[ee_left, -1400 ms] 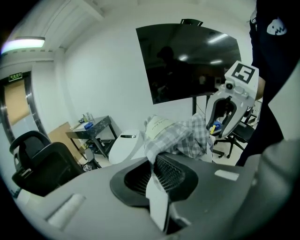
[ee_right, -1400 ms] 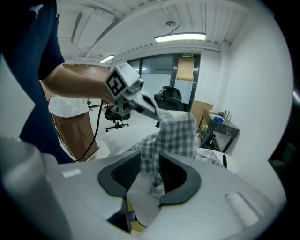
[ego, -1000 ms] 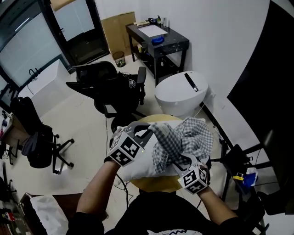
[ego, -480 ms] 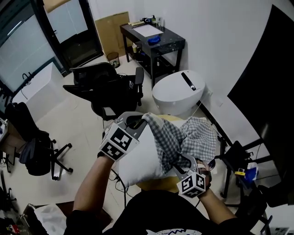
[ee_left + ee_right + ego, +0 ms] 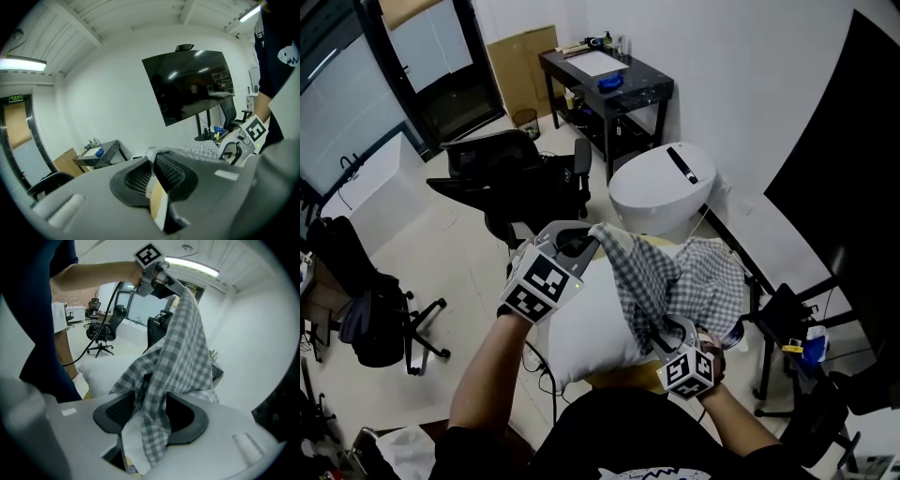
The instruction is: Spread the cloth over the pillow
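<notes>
Checked cloth (image 5: 680, 277) hangs bunched from your left gripper (image 5: 581, 240), clamped on its raised far corner, to your right gripper (image 5: 664, 330), clamped on its near edge, with the white pillow (image 5: 581, 328) just below, mostly uncovered leftward.

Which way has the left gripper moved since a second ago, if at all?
Yes. In the head view the left gripper has shifted up the picture and slightly left, closer to the black office chair, its fingers still shut on a corner of the checked cloth.
</notes>
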